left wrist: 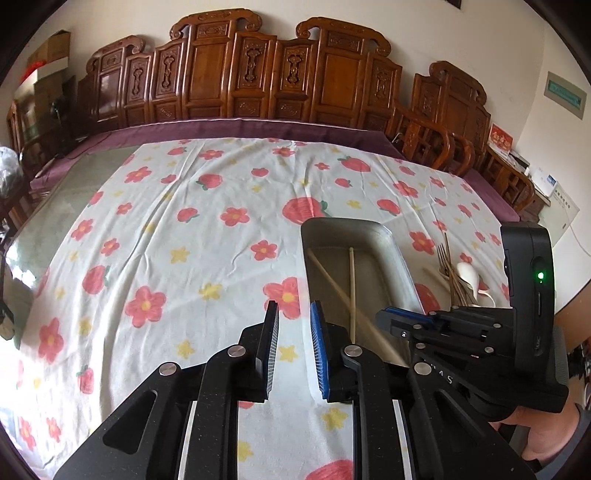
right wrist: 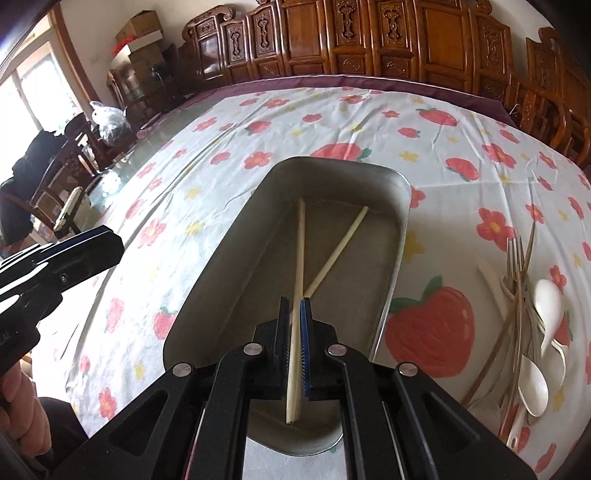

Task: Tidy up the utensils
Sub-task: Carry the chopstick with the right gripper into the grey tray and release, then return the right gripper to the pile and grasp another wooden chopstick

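Steel tray: my rectangular metal tray (right wrist: 400, 221) sits on the flowered cloth (right wrist: 229, 147), one pale wooden chopstick (right wrist: 340, 249) inside.
Right gripper (right wrist: 294, 325): clamped on a second chopstick (right wrist: 295, 354) over the tray.
Left gripper (left wrist: 294, 325): slightly parted, empty.
Beside tray: forks (right wrist: 515, 258), white spoons (right wrist: 548, 306) piled.

Carved wooden chairs (left wrist: 221, 70) along a cream wall (left wrist: 461, 33)

One metal tray (right wrist: 400, 221) holds two chopsticks (right wrist: 300, 236). In the pile beside it, two white spoons (right wrist: 548, 301) show clearly and at least one fork (right wrist: 515, 254); the rest cannot be counted.
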Demonstrator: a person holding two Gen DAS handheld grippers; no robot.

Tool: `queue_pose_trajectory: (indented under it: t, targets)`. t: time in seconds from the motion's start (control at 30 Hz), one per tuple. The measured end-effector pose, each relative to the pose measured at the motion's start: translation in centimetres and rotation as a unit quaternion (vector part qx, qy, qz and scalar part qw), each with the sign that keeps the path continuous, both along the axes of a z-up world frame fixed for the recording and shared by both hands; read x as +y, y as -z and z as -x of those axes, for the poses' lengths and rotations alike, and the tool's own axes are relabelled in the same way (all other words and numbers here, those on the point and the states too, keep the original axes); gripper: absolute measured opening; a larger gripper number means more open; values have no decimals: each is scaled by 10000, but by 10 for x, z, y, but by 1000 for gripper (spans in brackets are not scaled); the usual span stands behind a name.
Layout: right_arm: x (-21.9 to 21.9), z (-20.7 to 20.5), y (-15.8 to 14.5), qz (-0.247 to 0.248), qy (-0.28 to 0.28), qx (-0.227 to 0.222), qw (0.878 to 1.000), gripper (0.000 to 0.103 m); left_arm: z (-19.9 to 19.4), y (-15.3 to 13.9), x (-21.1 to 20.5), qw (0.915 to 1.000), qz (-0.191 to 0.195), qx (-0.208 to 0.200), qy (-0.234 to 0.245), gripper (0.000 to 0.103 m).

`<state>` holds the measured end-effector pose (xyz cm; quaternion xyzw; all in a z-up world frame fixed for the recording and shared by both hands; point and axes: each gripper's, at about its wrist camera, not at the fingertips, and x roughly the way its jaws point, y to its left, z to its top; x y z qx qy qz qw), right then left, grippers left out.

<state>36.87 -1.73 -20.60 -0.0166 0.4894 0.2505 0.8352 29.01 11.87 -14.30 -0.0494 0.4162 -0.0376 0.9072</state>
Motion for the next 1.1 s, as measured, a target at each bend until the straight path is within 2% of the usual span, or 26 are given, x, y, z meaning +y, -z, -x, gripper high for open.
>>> queue_pose_trajectory:
  t: [0.2, 0.3, 0.43, 0.63, 0.8, 0.93, 1.1]
  targets:
    - [-21, 11, -18, -114, -119, -240, 9996, 8, 3, 1, -9, 9999, -29, 3, 115, 19]
    - [-43, 19, -32, -36, -107, -408, 9991, 8, 6, 1, -17, 9998, -73, -28, 197, 24]
    - [-81, 28, -44, 179, 45, -579, 9982, 8, 10, 0, -29, 9994, -90, -72, 338, 27]
    - [-139, 28, -48, 417, 451, -595, 9963, 8, 19, -4, -49, 9980, -94, -247, 581, 55]
    - [-167, 28, -36, 541, 677, -473, 9951, 8, 25, -6, -64, 9962, -108, -429, 745, 76]
    - [-170, 26, -15, 622, 722, -278, 9951, 16, 28, -3, -74, 9956, -104, -424, 827, 76]
    - [-169, 23, 12, 636, 738, 52, 9952, 16, 31, 3, -86, 9948, -139, -407, 925, 76]
